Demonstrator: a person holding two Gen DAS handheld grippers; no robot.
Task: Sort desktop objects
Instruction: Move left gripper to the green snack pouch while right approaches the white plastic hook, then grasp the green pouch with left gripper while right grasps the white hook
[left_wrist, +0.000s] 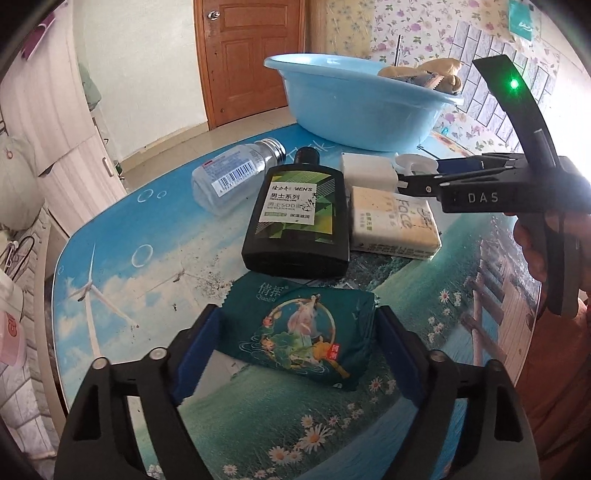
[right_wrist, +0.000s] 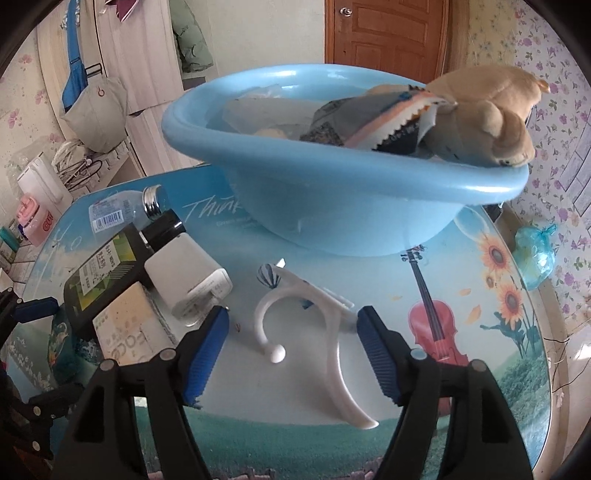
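Note:
A dark green tissue packet (left_wrist: 299, 339) lies on the printed tabletop between the blue pads (left_wrist: 201, 350) of my left gripper (left_wrist: 297, 345), which touch its two ends. My right gripper (right_wrist: 291, 332) stands open around a white plastic hook (right_wrist: 334, 332) that lies flat on the table, its pads clear of the hook. Seen from the left wrist, the right gripper (left_wrist: 402, 181) reaches in from the right beside a white charger (left_wrist: 365, 170). A black lotion bottle (left_wrist: 299, 221), a cream box (left_wrist: 395, 221) and a clear bottle (left_wrist: 232, 177) lie close together.
A light blue basin (right_wrist: 332, 221) stands at the back of the table, holding a tan plush toy (right_wrist: 491, 110) and cloth scraps. A blue plastic bag (right_wrist: 535, 254) sits past the right table edge. A person's hand (left_wrist: 535, 240) holds the right gripper.

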